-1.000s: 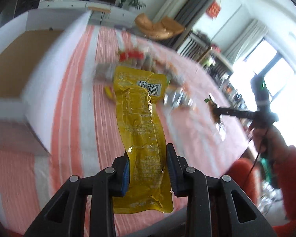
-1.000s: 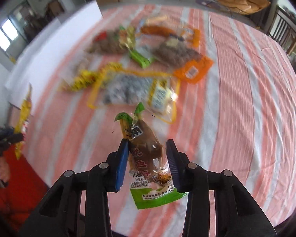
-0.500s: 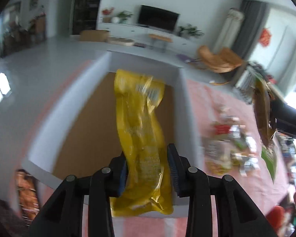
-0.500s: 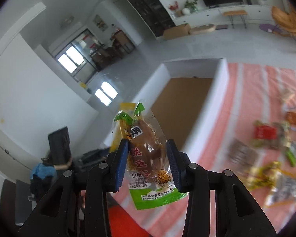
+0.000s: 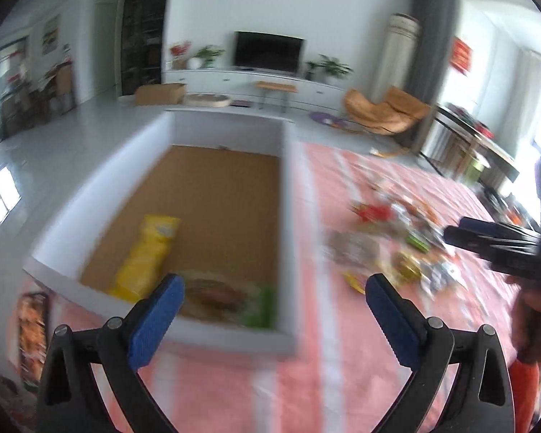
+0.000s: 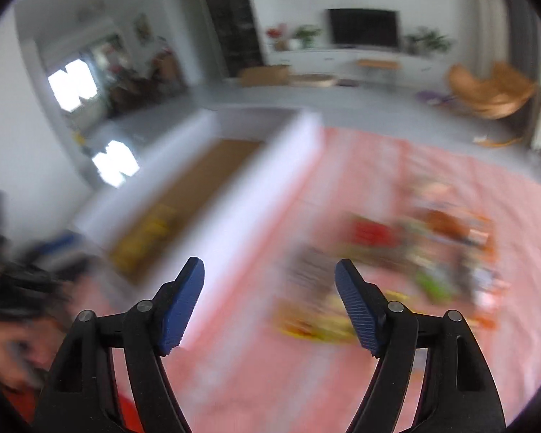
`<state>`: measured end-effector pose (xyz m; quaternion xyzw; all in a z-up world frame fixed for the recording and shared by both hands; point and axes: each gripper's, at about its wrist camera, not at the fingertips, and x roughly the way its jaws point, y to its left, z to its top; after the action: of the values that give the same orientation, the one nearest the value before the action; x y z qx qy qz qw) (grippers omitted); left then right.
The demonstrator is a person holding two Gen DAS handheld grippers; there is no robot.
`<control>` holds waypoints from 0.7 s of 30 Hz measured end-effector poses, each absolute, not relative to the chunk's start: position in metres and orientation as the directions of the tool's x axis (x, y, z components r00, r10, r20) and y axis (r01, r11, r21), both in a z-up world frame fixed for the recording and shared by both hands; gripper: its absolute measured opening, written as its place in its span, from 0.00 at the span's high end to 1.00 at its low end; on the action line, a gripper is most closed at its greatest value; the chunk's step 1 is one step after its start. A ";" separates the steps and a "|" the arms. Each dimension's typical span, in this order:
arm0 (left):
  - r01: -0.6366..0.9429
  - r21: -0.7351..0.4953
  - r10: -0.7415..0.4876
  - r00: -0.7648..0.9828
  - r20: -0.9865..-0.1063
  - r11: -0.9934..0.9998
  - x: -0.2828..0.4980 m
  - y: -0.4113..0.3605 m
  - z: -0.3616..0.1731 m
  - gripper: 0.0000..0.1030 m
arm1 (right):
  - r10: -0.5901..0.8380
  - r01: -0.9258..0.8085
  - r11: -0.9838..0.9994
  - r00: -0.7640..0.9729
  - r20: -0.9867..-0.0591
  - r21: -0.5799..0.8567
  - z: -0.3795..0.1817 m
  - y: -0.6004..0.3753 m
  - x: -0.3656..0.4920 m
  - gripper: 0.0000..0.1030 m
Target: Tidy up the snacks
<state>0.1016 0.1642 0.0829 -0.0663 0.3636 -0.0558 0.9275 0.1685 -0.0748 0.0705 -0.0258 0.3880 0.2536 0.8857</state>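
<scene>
A white-walled box (image 5: 288,187) with a brown floor stands on the striped cloth. Inside it lie a yellow snack pouch (image 5: 146,256) and a brown-and-green snack packet (image 5: 227,297) near the front wall. My left gripper (image 5: 275,290) hovers above the box's near corner, its jaws opening wide with nothing between them. In the blurred right wrist view my right gripper (image 6: 269,274) is also opening and empty, over the cloth beside the box (image 6: 241,195). The right gripper (image 5: 494,240) shows at the left wrist view's right edge, held by a hand.
A loose pile of snack packets (image 5: 396,249) lies on the red-and-white striped tablecloth (image 5: 342,379) right of the box; the same snack pile (image 6: 414,263) appears blurred in the right wrist view. Another orange packet (image 5: 32,335) lies left of the box. Living-room furniture stands beyond.
Both grippers swung from the snack pile to the box, then let go. The yellow pouch and the brown-and-green packet dropped into the box, and both pairs of jaws spread apart.
</scene>
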 end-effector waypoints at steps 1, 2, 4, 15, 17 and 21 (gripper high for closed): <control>0.079 -0.170 -0.174 0.723 -0.668 0.982 0.094 0.148 0.078 0.01 | 0.379 -0.439 0.892 0.592 -0.711 0.110 0.058 -0.098 0.164 0.24; 0.106 -0.182 -0.202 0.713 -0.671 0.978 0.086 0.129 0.071 0.01 | 0.337 -0.410 0.909 0.607 -0.720 0.081 0.048 -0.122 0.158 0.24; 0.131 -0.185 -0.223 0.692 -0.686 0.974 0.073 0.097 0.049 0.01 | 0.257 -0.343 0.938 0.619 -0.742 0.039 0.021 -0.164 0.146 0.24; 0.129 -0.007 -0.085 0.611 -0.787 0.992 0.085 0.018 -0.030 0.01 | 0.111 -0.158 0.987 0.625 -0.773 0.014 -0.052 -0.277 0.100 0.24; 0.122 0.004 -0.071 0.603 -0.794 0.993 0.087 0.015 -0.036 0.01 | 0.106 -0.156 0.988 0.632 -0.768 0.008 -0.056 -0.282 0.097 0.24; 0.116 0.022 -0.051 0.590 -0.806 0.993 0.096 0.015 -0.045 0.01 | 0.094 -0.149 0.989 0.635 -0.767 -0.002 -0.064 -0.281 0.101 0.24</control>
<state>0.0964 0.0154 -0.0449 0.0359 0.4502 -0.0469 0.8910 0.1010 -0.2806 -0.0643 -0.0325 0.4221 0.0671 0.9035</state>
